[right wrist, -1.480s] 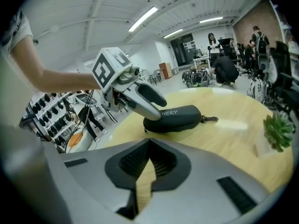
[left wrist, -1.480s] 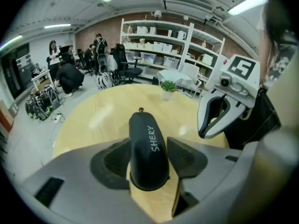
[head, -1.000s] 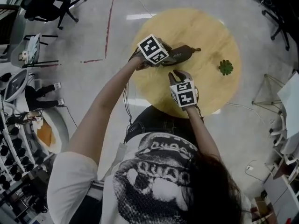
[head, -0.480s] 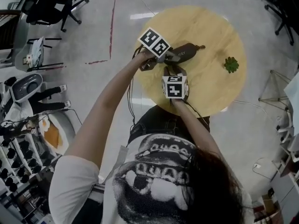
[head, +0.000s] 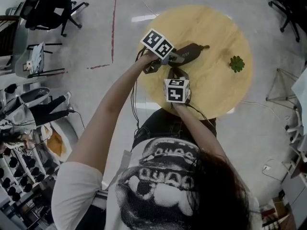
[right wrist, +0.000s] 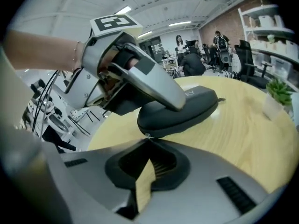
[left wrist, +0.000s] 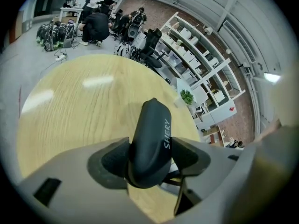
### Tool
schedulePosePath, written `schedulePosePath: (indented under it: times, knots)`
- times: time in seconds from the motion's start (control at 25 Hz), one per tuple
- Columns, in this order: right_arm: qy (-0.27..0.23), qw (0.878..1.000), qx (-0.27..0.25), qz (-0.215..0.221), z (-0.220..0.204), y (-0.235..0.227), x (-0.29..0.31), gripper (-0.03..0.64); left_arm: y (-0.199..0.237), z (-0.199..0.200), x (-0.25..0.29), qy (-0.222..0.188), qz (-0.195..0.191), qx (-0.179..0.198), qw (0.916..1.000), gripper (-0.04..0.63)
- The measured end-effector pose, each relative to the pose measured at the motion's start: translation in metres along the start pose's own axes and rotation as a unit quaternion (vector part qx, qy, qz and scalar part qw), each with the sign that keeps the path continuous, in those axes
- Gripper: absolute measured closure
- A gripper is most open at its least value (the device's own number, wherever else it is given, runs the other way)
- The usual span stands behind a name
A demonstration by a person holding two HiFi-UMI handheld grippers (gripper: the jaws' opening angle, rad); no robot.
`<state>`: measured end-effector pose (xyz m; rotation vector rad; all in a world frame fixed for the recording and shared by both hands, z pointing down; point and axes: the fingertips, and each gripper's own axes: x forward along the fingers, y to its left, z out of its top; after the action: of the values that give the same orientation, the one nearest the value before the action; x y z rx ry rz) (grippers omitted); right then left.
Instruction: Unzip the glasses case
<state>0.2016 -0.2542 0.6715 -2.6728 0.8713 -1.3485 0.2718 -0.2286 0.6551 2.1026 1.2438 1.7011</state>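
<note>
A dark zipped glasses case lies on the round wooden table. My left gripper is shut on the case's left end. In the left gripper view both pads press the sides of the case at my left gripper; its jaws have just been opening slightly, with the case still between them. My right gripper sits just in front of that end. In the right gripper view my right gripper is shut at the case's near edge, on a small zipper pull.
A small green potted plant stands on the table to the right of the case, also seen as the plant. Office chairs, cables and shelving surround the table on the floor. People stand far behind it.
My right gripper has moved left and forward to the case's near end, close under the left gripper. The left gripper has rolled slightly while staying on the case.
</note>
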Motion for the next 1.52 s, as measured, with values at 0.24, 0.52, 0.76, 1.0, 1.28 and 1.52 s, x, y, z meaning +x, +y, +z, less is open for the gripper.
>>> schedulePosePath:
  times: [0.24,0.52,0.76,1.0,1.28,1.52]
  knots:
    - [0.013,0.997,-0.069,0.033,-0.007,-0.006,-0.006,0.615,-0.002,0.000,0.003,-0.014,0.013,0.024,0.9995,0.307]
    - [0.020,0.996,-0.078,0.023,-0.002,-0.031,-0.011,0.615,-0.003,0.000,0.001,-0.041,0.013,0.029,0.9987,0.305]
    - [0.042,0.991,-0.120,0.030,-0.003,-0.040,-0.014,0.615,-0.003,0.001,0.002,-0.052,0.009,0.024,0.9983,0.305]
    - [0.049,0.991,-0.123,0.019,0.000,-0.065,-0.018,0.612,-0.006,0.003,0.006,-0.065,0.010,0.025,0.9975,0.305]
    - [0.059,0.986,-0.156,0.011,0.010,-0.082,-0.018,0.610,-0.003,0.002,0.001,-0.078,0.011,0.023,0.9966,0.305]
    - [0.064,0.978,-0.199,-0.023,0.024,-0.123,-0.021,0.615,-0.005,0.002,0.003,-0.083,0.016,0.030,0.9959,0.305]
